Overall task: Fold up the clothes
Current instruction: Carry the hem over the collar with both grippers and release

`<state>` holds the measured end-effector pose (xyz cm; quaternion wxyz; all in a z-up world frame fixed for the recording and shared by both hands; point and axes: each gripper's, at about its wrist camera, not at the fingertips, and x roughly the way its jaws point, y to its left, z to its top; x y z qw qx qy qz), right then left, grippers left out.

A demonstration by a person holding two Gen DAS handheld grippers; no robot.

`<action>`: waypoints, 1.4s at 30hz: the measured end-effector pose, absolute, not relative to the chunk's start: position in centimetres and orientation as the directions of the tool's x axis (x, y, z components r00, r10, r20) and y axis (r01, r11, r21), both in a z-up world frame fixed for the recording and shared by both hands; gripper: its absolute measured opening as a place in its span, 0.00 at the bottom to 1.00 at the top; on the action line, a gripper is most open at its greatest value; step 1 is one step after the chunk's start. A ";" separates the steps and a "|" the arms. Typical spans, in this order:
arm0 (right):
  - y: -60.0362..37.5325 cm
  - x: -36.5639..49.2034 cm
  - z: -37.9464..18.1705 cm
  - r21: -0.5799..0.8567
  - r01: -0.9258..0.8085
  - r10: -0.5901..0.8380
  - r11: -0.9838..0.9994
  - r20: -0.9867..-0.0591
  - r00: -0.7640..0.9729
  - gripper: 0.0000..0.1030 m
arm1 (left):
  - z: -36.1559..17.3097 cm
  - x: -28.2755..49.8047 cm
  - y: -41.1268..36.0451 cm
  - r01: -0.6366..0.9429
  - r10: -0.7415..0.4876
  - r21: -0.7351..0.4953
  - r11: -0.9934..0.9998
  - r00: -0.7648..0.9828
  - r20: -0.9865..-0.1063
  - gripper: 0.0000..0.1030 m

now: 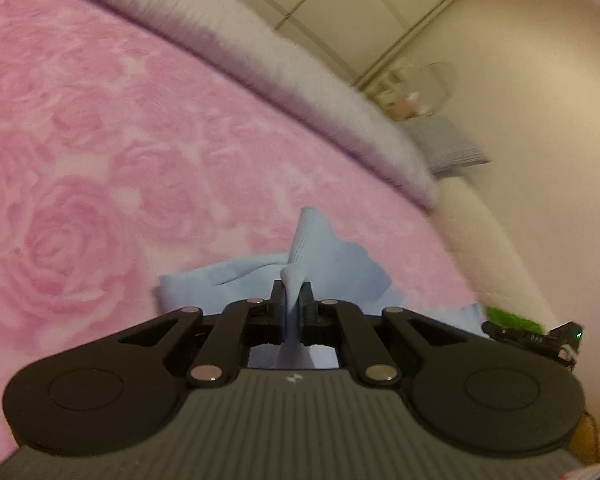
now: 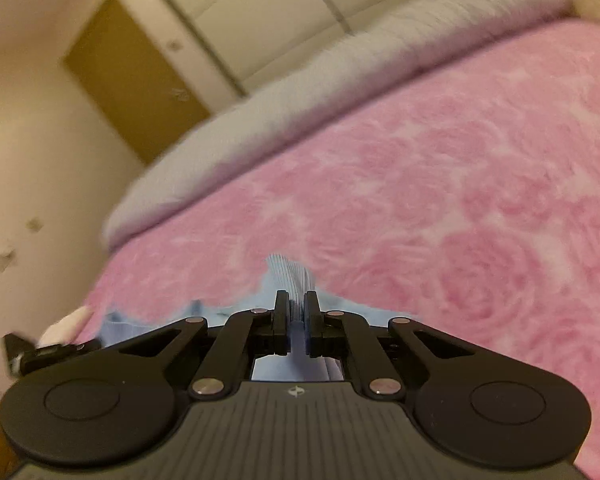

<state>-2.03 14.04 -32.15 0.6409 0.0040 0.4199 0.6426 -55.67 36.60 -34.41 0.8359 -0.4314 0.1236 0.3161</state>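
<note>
Left wrist view looks along the left gripper [image 1: 292, 300], whose two black fingers are clamped on a bunched ridge of a pale blue garment [image 1: 332, 260]. A ribbed strip of that cloth, perhaps a cuff or hem, stands up just past the fingertips. The rest of the garment lies crumpled on a pink rose-patterned blanket [image 1: 100, 160] covering a bed.

From the right wrist view, the right gripper [image 2: 297, 312] is likewise pinched tight on a ribbed blue fold, with only a little of the garment spreading out to either side on the blanket.

Both tools grasp the cloth, so I judge the step in hand to be the pick-up that starts a fold. The next move probably calls for raising both pinched points together, drawing them apart to pull the fabric taut, then laying it flat or over itself. How far apart the two grips sit on the garment I cannot tell.

Only the left view shows a grey pillow [image 1: 448, 144] against the wall, a patch of green [image 1: 512, 318] at the bed's edge, and part of the other tool at the right margin. Only the right view shows a brown door [image 2: 132, 80]. A fluffy lilac-grey cover [image 1: 260, 60] borders the blanket in both.
</note>
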 end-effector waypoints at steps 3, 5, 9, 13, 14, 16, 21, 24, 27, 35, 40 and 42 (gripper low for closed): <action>16.1 -2.5 -33.9 0.472 -0.843 0.767 0.259 -0.631 -0.117 0.05 | -35.4 -55.1 37.0 -0.667 0.442 -0.627 0.402 0.741 -0.505 0.03; 16.7 -3.0 -34.0 0.447 -0.855 0.766 0.263 -0.635 -0.096 0.04 | -34.6 -54.9 37.1 -0.664 0.470 -0.610 0.431 0.743 -0.476 0.03; 17.3 -2.8 -32.3 0.433 -0.871 0.822 0.231 -0.566 -0.064 0.04 | -33.2 -54.4 38.2 -0.663 0.504 -0.588 0.464 0.743 -0.440 0.03; 18.8 -2.3 -32.5 0.425 -0.869 0.823 0.253 -0.567 -0.038 0.04 | -34.2 -53.6 39.6 -0.686 0.517 -0.571 0.450 0.722 -0.460 0.03; 19.2 -2.2 -32.6 0.423 -0.868 0.823 0.259 -0.567 -0.031 0.04 | -34.7 -53.4 40.0 -0.693 0.518 -0.567 0.445 0.715 -0.469 0.03; 20.6 -1.8 -33.5 0.411 -0.863 0.811 0.294 -0.585 -0.002 0.00 | -35.7 -53.1 40.5 -0.711 0.521 -0.556 0.431 0.699 -0.490 0.03; 22.1 -0.4 -35.6 0.385 -0.831 0.760 0.402 -0.646 0.069 0.01 | -37.6 -52.1 41.1 -0.755 0.505 -0.518 0.402 0.655 -0.563 0.04; 20.8 -0.1 -36.0 0.472 -0.789 0.770 0.394 -0.638 0.003 0.10 | -37.3 -52.5 41.0 -0.749 0.500 -0.533 0.394 0.661 -0.559 0.07; 19.4 0.2 -35.8 0.545 -0.756 0.792 0.362 -0.607 -0.058 0.28 | -37.0 -53.3 41.2 -0.734 0.500 -0.573 0.364 0.673 -0.545 0.11; 20.8 -2.0 -36.6 0.498 -0.821 0.745 0.279 -0.652 -0.142 0.11 | -36.8 -52.4 41.0 -0.720 0.471 -0.571 0.394 0.692 -0.547 0.03; 19.9 -2.3 -34.1 0.472 -0.846 0.839 0.250 -0.542 -0.054 0.09 | -35.1 -52.4 40.9 -0.702 0.534 -0.556 0.444 0.706 -0.465 0.03; 20.0 -2.3 -34.2 0.450 -0.851 0.837 0.270 -0.546 -0.024 0.09 | -35.6 -51.6 41.2 -0.726 0.527 -0.526 0.442 0.685 -0.503 0.04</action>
